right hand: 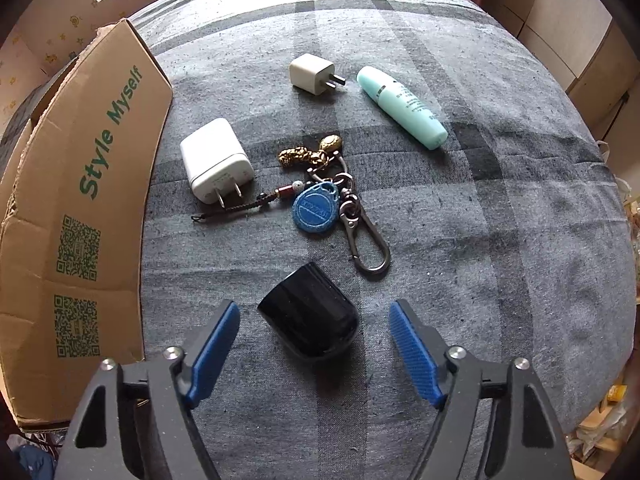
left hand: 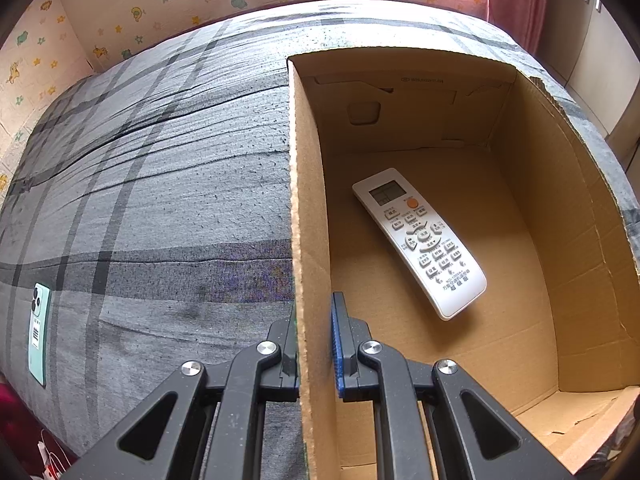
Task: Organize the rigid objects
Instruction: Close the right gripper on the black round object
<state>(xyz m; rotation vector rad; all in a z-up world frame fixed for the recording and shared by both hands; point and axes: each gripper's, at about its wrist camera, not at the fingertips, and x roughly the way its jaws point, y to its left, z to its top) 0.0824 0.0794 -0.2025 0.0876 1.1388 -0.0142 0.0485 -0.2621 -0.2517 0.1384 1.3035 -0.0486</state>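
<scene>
A grey plaid bedcover [right hand: 440, 208] carries an open brown cardboard box [left hand: 520, 240], its side wall pinched by the left gripper [left hand: 316, 344]. A white remote [left hand: 420, 240] lies inside. The right gripper [right hand: 314, 344] straddles a glossy black cap-shaped object [right hand: 310, 316], fingers spread, not touching.

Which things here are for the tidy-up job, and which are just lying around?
For the job:
cardboard box, held by the left gripper
remote, already inside
black case, between the open right gripper
big charger, small charger
keychain
mint tube
phone

Just there:
plaid bedcover
curtain
</scene>
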